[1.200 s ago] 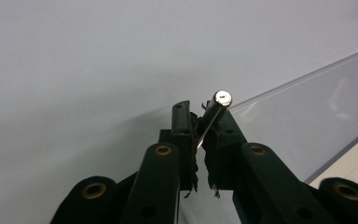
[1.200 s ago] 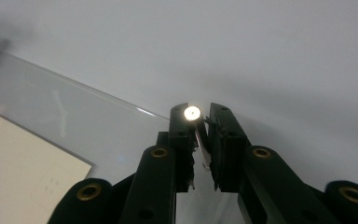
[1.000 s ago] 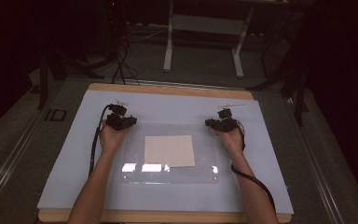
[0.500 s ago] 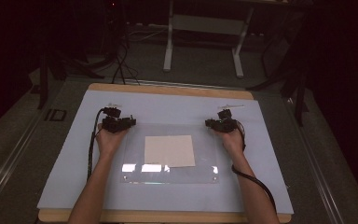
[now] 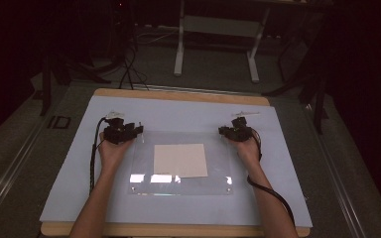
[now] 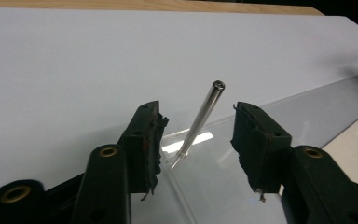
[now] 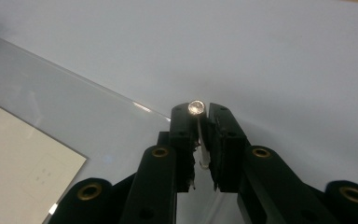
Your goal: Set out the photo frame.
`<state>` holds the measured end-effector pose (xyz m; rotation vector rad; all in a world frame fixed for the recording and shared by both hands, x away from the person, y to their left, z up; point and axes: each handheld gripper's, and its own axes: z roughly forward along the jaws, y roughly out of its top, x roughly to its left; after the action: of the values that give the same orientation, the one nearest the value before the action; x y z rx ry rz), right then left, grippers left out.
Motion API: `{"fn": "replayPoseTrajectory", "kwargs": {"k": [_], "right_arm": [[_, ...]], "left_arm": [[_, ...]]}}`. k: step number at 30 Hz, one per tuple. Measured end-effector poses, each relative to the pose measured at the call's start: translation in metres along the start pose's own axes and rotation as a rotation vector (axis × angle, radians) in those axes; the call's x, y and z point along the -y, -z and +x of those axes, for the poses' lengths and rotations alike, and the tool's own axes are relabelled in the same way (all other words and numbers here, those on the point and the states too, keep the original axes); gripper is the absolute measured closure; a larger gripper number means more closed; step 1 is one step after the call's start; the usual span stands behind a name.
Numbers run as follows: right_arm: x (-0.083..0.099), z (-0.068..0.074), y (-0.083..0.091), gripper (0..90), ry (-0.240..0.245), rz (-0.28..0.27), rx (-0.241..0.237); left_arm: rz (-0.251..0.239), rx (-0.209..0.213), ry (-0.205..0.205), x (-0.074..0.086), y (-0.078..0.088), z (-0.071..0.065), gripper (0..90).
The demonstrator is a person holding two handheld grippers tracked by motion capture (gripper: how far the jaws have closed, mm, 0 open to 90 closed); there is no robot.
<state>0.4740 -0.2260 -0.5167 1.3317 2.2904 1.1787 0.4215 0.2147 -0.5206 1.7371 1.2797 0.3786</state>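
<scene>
Between the jaws of the left gripper (image 6: 196, 135), low in the centre of the left gripper view, stood a thin metal pin (image 6: 199, 122). The jaws were spread wide and weren't touching it at all, so that claw was released. The pin was tilted, its round head leaning toward the upper right of the frame and its foot sitting at the corner of the clear acrylic sheet (image 6: 223, 186). A bright glare streak lay on the sheet right beside the foot.

Over in the right gripper view, the right gripper (image 7: 204, 135) was clenched on a second pin (image 7: 196, 108). Its shiny round head poked out just above the fingertips, centre of frame, and the shaft ran down between the pads. The corner of the sheet sat right under those jaws.

Moving out to the high view, the left gripper (image 5: 138, 130) sat left of centre and the right gripper (image 5: 222, 130) right of centre, each in a hand at a far corner of the clear sheet. A pale square of paper (image 5: 180, 160) lay under the sheet's middle. All of it rested on a light blue mat (image 5: 188, 115) covering a wooden table (image 5: 178, 95). Black cables trailed back along both forearms toward the bottom of the frame.
</scene>
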Motion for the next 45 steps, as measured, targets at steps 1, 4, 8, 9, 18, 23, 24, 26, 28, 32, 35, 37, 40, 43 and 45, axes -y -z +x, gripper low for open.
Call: {"fn": "replayPoseTrajectory", "kwargs": {"k": [1,4,8,9,18,23,24,26,28,32,35,37,40,43,45], "right_arm": [[0.0,0.0,0.001,79.1,-0.001,-0.009,-0.001],[0.001,0.0,0.008,79.1,0.003,-0.048,-0.007],[0.0,0.001,0.016,80.1,0.034,-0.068,-0.001],[0.0,0.002,0.017,80.5,0.042,-0.064,0.006],[0.002,0.002,0.017,82.2,0.056,-0.08,0.003],[0.001,0.002,0.017,82.7,0.061,-0.073,0.008],[0.001,0.002,0.017,82.7,0.063,-0.072,0.009],[0.001,0.002,0.017,82.7,0.058,-0.073,0.007],[0.001,0.002,0.016,82.7,0.056,-0.071,0.006],[0.002,0.0,0.016,82.4,0.049,-0.072,-0.004],[0.002,0.0,0.016,82.5,0.048,-0.072,-0.006],[0.002,0.0,0.016,82.5,0.049,-0.073,-0.003],[0.002,0.0,0.015,82.4,0.047,-0.074,-0.004],[0.003,0.0,0.015,82.4,0.044,-0.074,-0.004],[0.003,0.0,0.015,82.4,0.041,-0.072,-0.003]], "left_arm": [[-0.004,0.004,0.001,0.0,0.001,0.0,50.4],[-0.013,0.007,-0.006,0.001,0.002,0.0,50.0],[-0.02,0.009,-0.015,0.001,0.004,-0.001,49.6],[-0.022,0.01,-0.017,0.001,0.004,-0.002,49.8],[-0.053,0.037,-0.02,0.0,0.006,-0.002,53.1],[-0.023,-0.007,-0.082,0.002,0.003,-0.004,58.3],[-0.023,-0.009,-0.095,0.002,0.002,-0.005,59.4],[-0.031,-0.019,-0.111,0.002,0.0,-0.007,61.0],[-0.047,-0.033,-0.12,0.001,-0.002,-0.009,63.7],[-0.061,-0.024,-0.112,-0.002,-0.005,-0.011,74.7],[-0.045,-0.038,-0.123,-0.003,-0.008,-0.011,82.3],[-0.047,-0.033,-0.116,-0.002,-0.009,-0.01,82.6],[-0.046,-0.036,-0.117,-0.003,-0.009,-0.01,82.7],[-0.05,-0.027,-0.103,-0.002,-0.009,-0.009,82.2],[-0.046,-0.03,-0.103,-0.003,-0.009,-0.009,82.7]]}}
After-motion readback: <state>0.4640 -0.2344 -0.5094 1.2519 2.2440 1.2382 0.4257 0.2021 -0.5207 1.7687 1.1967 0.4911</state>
